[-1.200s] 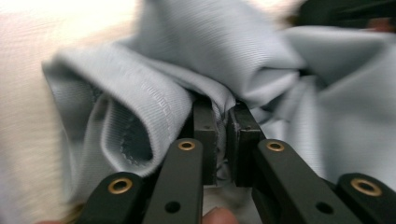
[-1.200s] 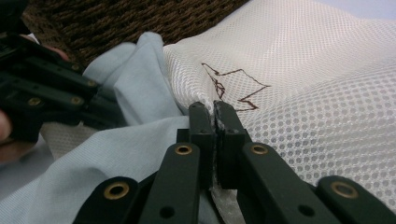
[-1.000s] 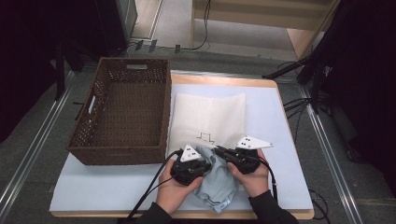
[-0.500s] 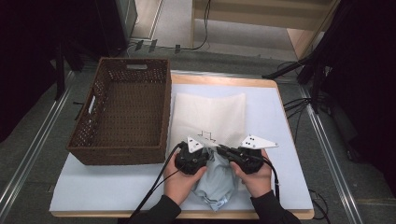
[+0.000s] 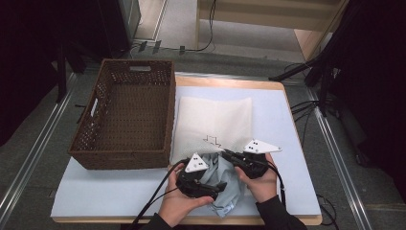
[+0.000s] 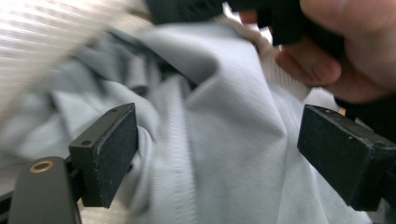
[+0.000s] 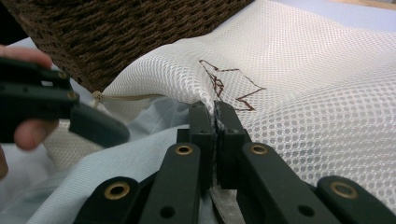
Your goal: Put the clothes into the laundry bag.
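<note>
Mesh bag lengthwise (mouth toward person)

The tabletop is evenly and softly lit from above in the high view, while the room around it falls into deep darkness; that view is a little soft and grainy. In the left gripper view the mesh bag at upper left is smeared by motion blur, and the near hand is out of focus. The right gripper view is bright and sharp, with its lower corners blurred.
</note>
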`<state>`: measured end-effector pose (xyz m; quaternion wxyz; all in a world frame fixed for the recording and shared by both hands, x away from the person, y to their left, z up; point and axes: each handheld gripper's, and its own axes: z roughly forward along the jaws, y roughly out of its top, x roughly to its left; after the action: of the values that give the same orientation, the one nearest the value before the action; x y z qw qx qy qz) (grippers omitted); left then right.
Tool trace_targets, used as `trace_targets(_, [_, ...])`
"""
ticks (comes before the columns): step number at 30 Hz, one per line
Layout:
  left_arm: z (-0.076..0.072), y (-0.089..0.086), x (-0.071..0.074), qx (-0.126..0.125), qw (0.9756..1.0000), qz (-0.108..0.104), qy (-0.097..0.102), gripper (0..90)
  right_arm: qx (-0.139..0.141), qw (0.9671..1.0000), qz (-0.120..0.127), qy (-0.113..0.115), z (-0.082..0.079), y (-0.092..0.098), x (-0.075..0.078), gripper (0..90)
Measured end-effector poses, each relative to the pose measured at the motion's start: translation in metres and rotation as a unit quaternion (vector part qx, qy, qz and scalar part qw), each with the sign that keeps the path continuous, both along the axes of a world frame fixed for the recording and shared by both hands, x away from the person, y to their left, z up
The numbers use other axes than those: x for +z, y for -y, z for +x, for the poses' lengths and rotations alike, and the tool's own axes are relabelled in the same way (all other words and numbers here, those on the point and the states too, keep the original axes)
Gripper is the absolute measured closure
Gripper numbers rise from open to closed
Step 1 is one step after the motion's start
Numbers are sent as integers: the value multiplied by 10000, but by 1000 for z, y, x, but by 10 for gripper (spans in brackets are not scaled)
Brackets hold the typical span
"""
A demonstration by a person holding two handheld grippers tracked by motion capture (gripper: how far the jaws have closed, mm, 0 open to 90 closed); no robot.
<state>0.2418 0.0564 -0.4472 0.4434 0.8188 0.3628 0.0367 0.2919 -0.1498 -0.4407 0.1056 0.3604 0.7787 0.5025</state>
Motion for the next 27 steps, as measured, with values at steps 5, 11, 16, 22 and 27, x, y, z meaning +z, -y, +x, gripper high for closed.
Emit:
trace_targets(5, [5, 15, -14, -24, 9982, 584, -101, 172, 54, 10000, 0, 7, -1, 0, -1, 889])
trace_targets(11, [4, 21, -9, 7, 9952, 971, 124, 531, 90, 10000, 1, -8, -1, -2, -1, 889])
trace_targets(16, [10, 16, 0, 379, 9970, 662, 143, 648, 104, 9999, 19, 45, -3, -3, 2, 890])
trace_targets(22, [24, 16, -2, 1076, 9929, 423, 272, 650, 71, 9999, 118, 86, -3, 0, 5, 890])
trace_targets(27, [35, 18, -11, 1599, 9842, 564, 520, 633, 113, 9998, 170, 77, -3, 2, 7, 890])
